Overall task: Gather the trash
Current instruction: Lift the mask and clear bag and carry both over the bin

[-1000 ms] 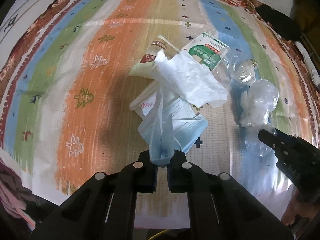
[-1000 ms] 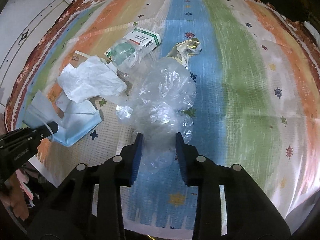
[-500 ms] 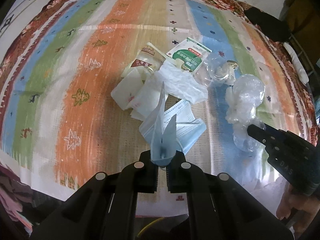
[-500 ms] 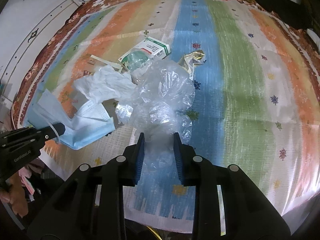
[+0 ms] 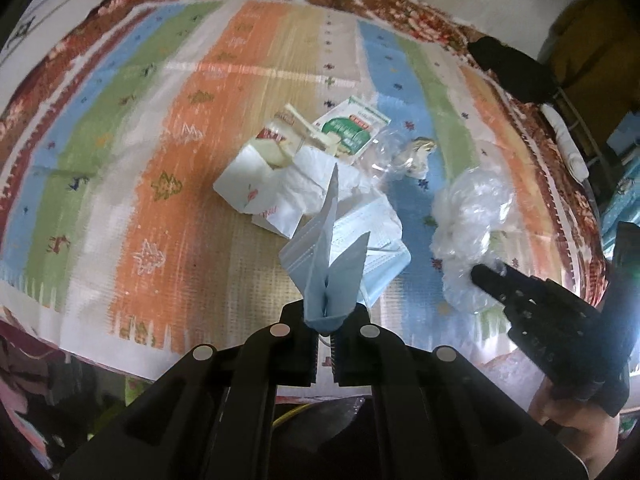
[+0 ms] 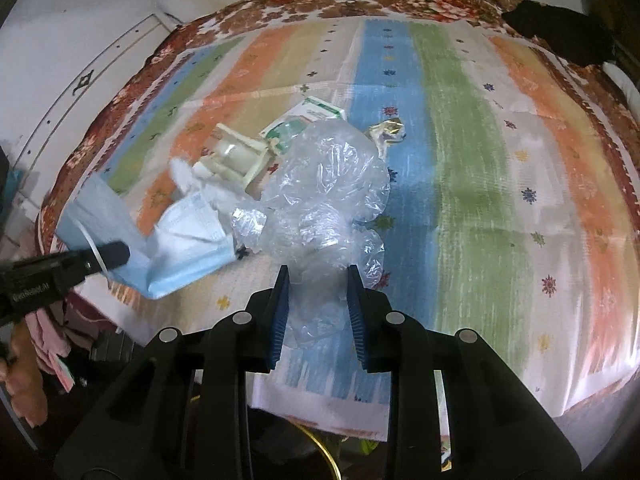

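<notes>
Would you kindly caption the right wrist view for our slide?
Right gripper jaws clamp a crumpled clear plastic bag above the striped cloth; left gripper holds a blue face mask.

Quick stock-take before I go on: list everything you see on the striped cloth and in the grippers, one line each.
face mask: one, light blue, pinched in the left gripper, hanging over the pile
plastic bag: one, clear, crumpled, between the right gripper's pads
tissue: one, white, crumpled, mid-pile
paper wrappers: white with red print, count unclear, left of pile
packet: one, green and white, far side of pile
foil scrap: one, gold, on the blue stripe
cloth: one, striped, floral border, under everything
left gripper: black, shut on the mask
right gripper: black, blue pads, closed on the bag
</notes>
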Tool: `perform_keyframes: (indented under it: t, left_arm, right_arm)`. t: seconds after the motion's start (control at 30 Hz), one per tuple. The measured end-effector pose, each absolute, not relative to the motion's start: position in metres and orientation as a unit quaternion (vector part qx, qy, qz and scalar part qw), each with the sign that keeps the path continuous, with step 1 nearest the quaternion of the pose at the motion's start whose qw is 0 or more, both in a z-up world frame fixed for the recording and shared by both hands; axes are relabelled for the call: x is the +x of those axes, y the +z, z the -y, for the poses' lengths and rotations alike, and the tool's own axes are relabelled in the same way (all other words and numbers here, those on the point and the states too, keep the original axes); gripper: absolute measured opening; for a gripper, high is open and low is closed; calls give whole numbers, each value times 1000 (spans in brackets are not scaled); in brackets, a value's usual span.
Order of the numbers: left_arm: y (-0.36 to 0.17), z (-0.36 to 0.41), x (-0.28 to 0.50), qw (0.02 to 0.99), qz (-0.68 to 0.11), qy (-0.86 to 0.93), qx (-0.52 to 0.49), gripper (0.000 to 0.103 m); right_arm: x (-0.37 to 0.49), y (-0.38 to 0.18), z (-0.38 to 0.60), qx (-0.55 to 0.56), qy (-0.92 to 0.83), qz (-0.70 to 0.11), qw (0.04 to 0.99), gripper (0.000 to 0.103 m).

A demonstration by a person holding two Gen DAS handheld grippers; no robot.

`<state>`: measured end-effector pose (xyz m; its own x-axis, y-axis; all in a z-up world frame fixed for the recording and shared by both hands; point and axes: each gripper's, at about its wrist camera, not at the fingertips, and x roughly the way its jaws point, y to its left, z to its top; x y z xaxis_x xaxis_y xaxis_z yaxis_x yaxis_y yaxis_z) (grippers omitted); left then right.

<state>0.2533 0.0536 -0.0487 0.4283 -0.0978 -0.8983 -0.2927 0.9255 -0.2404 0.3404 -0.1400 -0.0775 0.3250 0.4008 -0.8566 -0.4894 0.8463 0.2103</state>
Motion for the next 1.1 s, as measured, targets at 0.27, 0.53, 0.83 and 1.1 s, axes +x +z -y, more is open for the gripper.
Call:
perform_keyframes:
  t: [0.27,0.53,0.83,1.1]
  left_arm:
    - [-41,-54,237,831,-523,56,-184,4]
    - [-30,-47,220,841,-510,45,-177,4]
    - [-12,-42,188,856,-489,37,-166,4]
    - [-5,-30,153,864,-476,15,-163,4]
  right_arm:
    - [315,-70,147,-43,270,-503,820,26]
    - [289,-59,152,-42,275,-490,826,26]
    - [258,-44,159,-37,289,-478,828,26]
    - [217,-31,168,-36,299,-453,839,26]
